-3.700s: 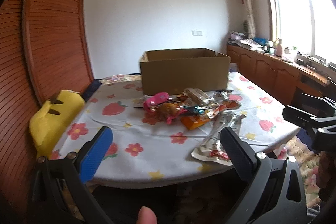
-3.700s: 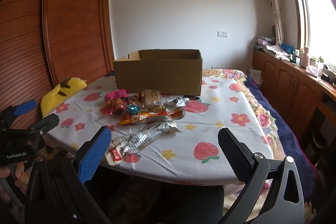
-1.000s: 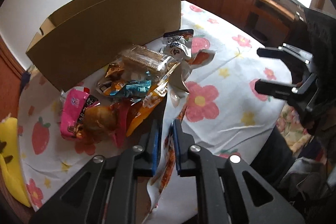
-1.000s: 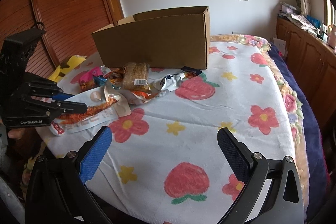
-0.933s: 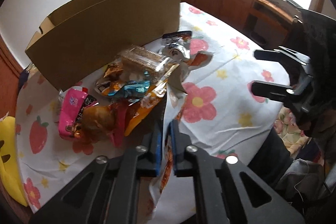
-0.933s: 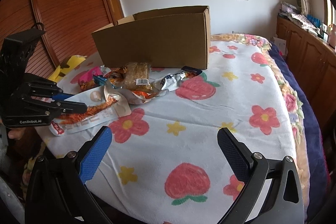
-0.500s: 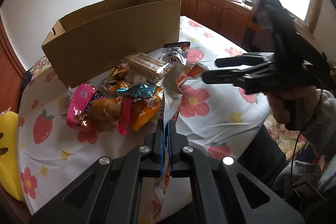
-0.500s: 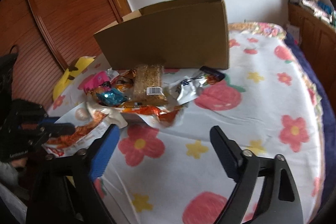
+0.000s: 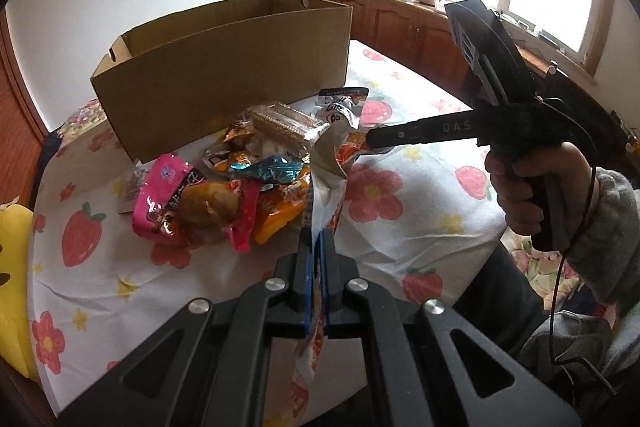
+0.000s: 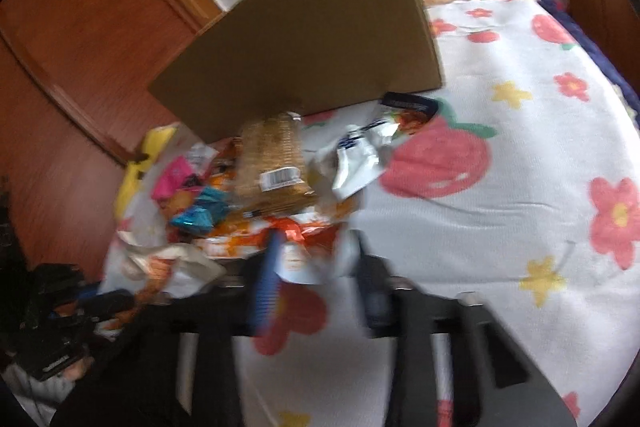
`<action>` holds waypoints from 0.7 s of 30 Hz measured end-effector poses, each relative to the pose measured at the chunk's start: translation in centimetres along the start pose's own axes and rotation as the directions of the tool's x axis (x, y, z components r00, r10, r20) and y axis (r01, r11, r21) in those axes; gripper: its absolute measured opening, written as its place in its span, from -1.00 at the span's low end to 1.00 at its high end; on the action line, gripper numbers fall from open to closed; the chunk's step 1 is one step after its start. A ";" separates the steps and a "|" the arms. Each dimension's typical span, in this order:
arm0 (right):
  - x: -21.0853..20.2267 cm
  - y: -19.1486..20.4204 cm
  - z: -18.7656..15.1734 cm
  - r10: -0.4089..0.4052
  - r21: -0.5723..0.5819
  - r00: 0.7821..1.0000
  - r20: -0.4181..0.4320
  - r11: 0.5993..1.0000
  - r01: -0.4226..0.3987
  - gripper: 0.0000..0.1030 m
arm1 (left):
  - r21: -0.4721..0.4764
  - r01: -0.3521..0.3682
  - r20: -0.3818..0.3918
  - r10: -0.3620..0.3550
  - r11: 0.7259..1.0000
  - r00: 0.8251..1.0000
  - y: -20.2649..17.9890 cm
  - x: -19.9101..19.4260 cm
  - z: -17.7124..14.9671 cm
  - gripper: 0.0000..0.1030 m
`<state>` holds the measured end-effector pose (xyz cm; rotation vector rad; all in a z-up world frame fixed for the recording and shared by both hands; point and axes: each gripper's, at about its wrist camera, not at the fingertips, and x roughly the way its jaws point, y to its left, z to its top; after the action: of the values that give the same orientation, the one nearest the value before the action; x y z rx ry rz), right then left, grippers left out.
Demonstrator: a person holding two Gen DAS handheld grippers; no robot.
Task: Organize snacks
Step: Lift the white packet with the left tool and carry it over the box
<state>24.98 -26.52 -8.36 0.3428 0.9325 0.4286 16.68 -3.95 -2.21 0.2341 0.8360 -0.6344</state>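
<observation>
My left gripper [image 9: 315,241] is shut on the edge of a long white and orange snack bag [image 9: 326,203], held above the table's near edge. A pile of snack packets [image 9: 240,183] lies in front of an open cardboard box [image 9: 224,67]. My right gripper [image 10: 316,259] is partly open, its jaws around the end of an orange and white packet [image 10: 298,237] at the near side of the pile [image 10: 272,171]. Its view is blurred. The right gripper also shows in the left wrist view [image 9: 372,139], reaching into the pile. The box [image 10: 304,43] stands behind the snacks.
The table wears a white cloth [image 9: 420,163] with strawberries and flowers. A yellow plush [image 9: 14,267] sits at the left edge. A wooden wardrobe [image 10: 80,39] stands on the left and cabinets [image 9: 400,23] run under the window.
My right gripper has swung down and left to the pile and narrowed around the orange packet. My left gripper has stayed shut on the long bag and lifted it slightly.
</observation>
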 end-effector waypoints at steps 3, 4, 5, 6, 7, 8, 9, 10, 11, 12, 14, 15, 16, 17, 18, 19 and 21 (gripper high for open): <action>-0.5 0.2 -0.1 0.005 -0.006 1.000 0.008 1.000 -0.005 -0.84 | -0.012 0.000 0.020 0.000 1.000 1.000 0.1 -0.8 -0.2 -1.00; -0.8 0.5 -0.2 0.002 -0.013 1.000 0.015 1.000 -0.002 -0.85 | -0.015 0.000 0.028 0.001 1.000 1.000 0.1 -1.1 -0.2 -1.00; -1.2 0.8 -0.2 -0.003 -0.021 1.000 0.025 1.000 0.004 -0.89 | -0.018 -0.004 0.043 0.005 1.000 0.999 0.1 -1.7 -0.2 -1.00; -1.7 1.1 -0.3 -0.003 -0.029 0.999 0.039 1.000 0.004 -0.93 | -0.019 -0.007 0.053 0.008 1.000 0.999 0.0 -2.1 -0.2 -1.00; -2.3 1.3 -0.4 0.000 -0.038 0.999 0.048 0.999 0.002 -0.94 | -0.020 -0.008 0.063 0.010 1.000 0.998 0.0 -2.5 -0.2 -1.00; -2.6 1.8 -0.4 0.002 -0.051 0.998 0.056 0.999 0.001 -0.96 | -0.022 -0.012 0.076 0.014 1.000 0.997 -0.1 -3.1 -0.2 -1.00; -3.2 2.3 -0.4 0.001 -0.063 0.998 0.067 0.998 0.003 -0.97 | -0.022 -0.016 0.086 0.018 1.000 0.996 -0.1 -3.6 -0.2 -1.00; -3.6 2.8 -0.4 -0.001 -0.076 0.997 0.074 0.997 0.007 -0.97 | -0.024 -0.021 0.095 0.023 0.999 0.995 -0.1 -4.0 -0.2 -1.00; -4.1 3.3 -0.3 -0.008 -0.092 0.997 0.083 0.996 0.015 -0.98 | -0.029 -0.025 0.111 0.029 0.999 0.993 -0.1 -4.6 -0.2 -1.00; -4.4 3.8 -0.3 -0.014 -0.107 0.996 0.091 0.994 0.024 -0.99 | -0.032 -0.027 0.119 0.030 0.999 0.992 0.0 -5.0 -0.1 -1.00; -5.0 4.9 -0.1 -0.033 -0.137 0.993 0.110 0.989 0.048 -1.00 | -0.037 -0.034 0.143 0.039 0.999 0.989 0.0 -5.9 0.1 -1.00; -5.3 5.4 0.0 -0.040 -0.154 0.992 0.117 0.986 0.058 -1.00 | -0.038 -0.039 0.153 0.044 0.999 0.987 0.1 -6.2 0.3 -1.00; -5.6 5.8 0.2 -0.047 -0.171 0.991 0.122 0.983 0.068 -1.00 | -0.040 -0.044 0.164 0.050 0.998 0.985 0.1 -6.5 0.4 -1.00; -5.9 6.2 0.4 -0.053 -0.185 0.991 0.126 0.980 0.076 -1.00 | -0.045 -0.046 0.176 0.053 0.998 0.983 0.2 -7.0 0.6 -1.00; -6.1 6.7 0.6 -0.059 -0.199 0.990 0.131 0.976 0.084 -1.00 | -0.047 -0.048 0.183 0.056 0.998 0.982 0.3 -7.2 0.6 -1.00; -6.4 7.0 0.8 -0.065 -0.210 0.989 0.136 0.973 0.093 -1.00 | -0.050 -0.054 0.192 0.063 0.997 0.979 0.4 -7.6 0.8 -1.00; -7.0 7.9 1.3 -0.070 -0.240 0.987 0.145 0.965 0.104 -1.00 | -0.054 -0.070 0.210 0.080 0.996 0.974 0.6 -8.2 1.1 -1.00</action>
<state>20.79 -23.27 0.83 0.1013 0.7483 0.4294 13.59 -0.45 4.63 0.1516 0.6325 -0.5573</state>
